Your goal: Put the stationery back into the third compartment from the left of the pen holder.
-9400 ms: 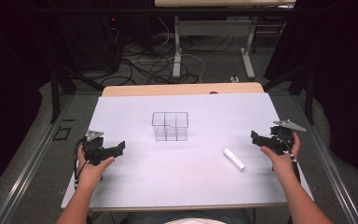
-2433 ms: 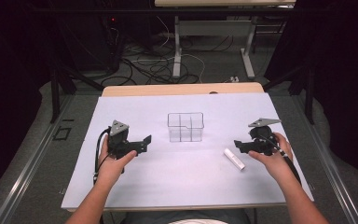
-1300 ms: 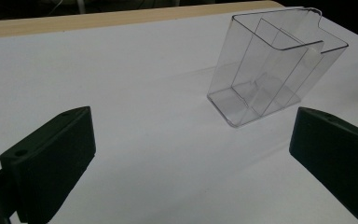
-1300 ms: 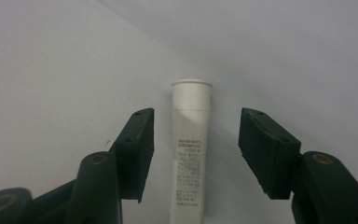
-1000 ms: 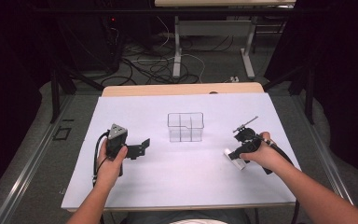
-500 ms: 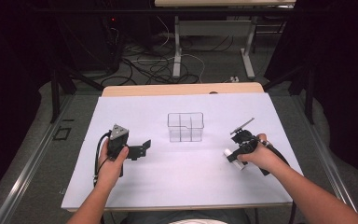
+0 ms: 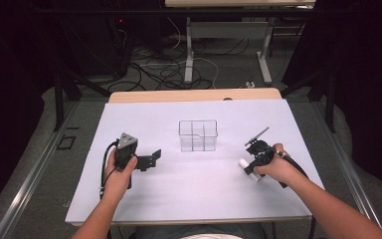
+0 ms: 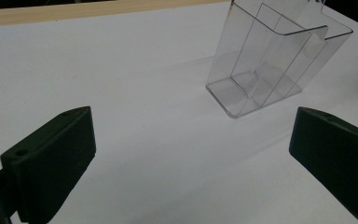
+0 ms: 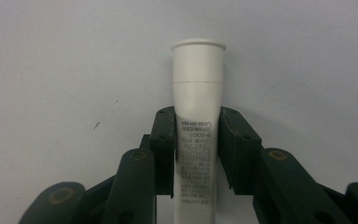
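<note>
A white tube [image 9: 198, 121] with small printed text lies on the white sheet, and my right gripper [image 9: 197, 135] is shut on its middle, cap end pointing away. From above, the white tube [image 7: 244, 163] pokes out left of my right gripper [image 7: 253, 159] at the table's right. A clear plastic divided bin [image 7: 198, 135] stands upright at the centre of the sheet. My left gripper [image 7: 153, 158] hovers left of it, open, with nothing between its fingers. In the left gripper view the clear bin [image 8: 272, 60] sits ahead and to the right, beyond my left gripper [image 8: 191, 154].
A white sheet [image 7: 199, 194] covers the wooden table [image 7: 194, 94]. Past the far edge are cables on the floor [image 7: 179, 64] and a second table's legs [image 7: 189, 50]. Dark metal rails run along both sides.
My right gripper has come down onto the white tube and shut on it, tilting downward. My left gripper has barely moved over the last second.
</note>
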`<state>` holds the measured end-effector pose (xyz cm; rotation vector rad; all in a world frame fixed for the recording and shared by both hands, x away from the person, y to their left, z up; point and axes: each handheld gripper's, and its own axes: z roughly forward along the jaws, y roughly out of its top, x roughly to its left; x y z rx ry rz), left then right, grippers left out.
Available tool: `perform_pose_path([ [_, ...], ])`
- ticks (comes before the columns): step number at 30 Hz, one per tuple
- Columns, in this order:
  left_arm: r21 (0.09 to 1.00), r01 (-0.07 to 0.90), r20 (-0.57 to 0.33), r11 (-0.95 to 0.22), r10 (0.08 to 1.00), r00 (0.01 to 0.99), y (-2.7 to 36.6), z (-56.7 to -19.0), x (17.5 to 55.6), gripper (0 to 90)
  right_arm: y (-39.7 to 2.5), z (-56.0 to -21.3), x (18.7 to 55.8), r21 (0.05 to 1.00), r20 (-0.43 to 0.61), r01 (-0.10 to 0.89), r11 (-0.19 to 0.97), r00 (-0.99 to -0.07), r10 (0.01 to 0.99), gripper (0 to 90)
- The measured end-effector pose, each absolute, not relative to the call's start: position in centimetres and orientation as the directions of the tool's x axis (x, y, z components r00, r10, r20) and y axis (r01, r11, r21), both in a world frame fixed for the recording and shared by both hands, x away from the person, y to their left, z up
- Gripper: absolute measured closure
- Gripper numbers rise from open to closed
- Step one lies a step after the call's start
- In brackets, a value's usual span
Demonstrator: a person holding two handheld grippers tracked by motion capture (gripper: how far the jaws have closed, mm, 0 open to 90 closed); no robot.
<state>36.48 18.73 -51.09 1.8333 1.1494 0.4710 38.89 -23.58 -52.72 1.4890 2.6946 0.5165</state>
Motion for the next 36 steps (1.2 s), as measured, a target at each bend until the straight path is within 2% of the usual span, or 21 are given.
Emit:
perform_pose_path([
  [3,0.839,0.517,-0.132,-0.171,0.857,0.498,18.7,-51.1,36.5,0.3,-23.4,-52.5,38.8,0.271,0.125,0.828,0.490,-0.535,0.835,68.7],
  [18,0.838,0.521,-0.139,-0.163,0.859,0.492,18.7,-51.1,36.5,0.4,-23.5,-52.6,38.9,0.284,0.135,0.827,0.486,-0.536,0.833,69.0],
  [20,0.838,0.521,-0.138,-0.163,0.860,0.491,18.7,-51.1,36.5,0.3,-23.6,-52.3,38.9,0.257,0.125,0.832,0.492,-0.533,0.837,69.0],
  [25,0.838,0.520,-0.138,-0.163,0.860,0.491,18.7,-51.2,36.5,0.4,-23.7,-52.3,39.0,0.346,0.144,0.811,0.472,-0.543,0.827,69.1],
  [27,0.838,0.520,-0.137,-0.163,0.860,0.491,18.7,-51.2,36.5,0.3,-23.6,-52.1,39.1,0.355,0.149,0.815,0.458,-0.533,0.833,69.1],
  [28,0.838,0.520,-0.137,-0.163,0.860,0.492,18.7,-51.2,36.5,0.3,-23.5,-52.2,39.1,0.396,0.162,0.811,0.431,-0.524,0.836,69.1],
  [36,0.838,0.518,-0.129,-0.172,0.860,0.493,18.7,-51.2,36.5,0.4,-23.4,-51.6,39.1,0.440,0.141,0.779,0.446,-0.550,0.823,69.3],
])
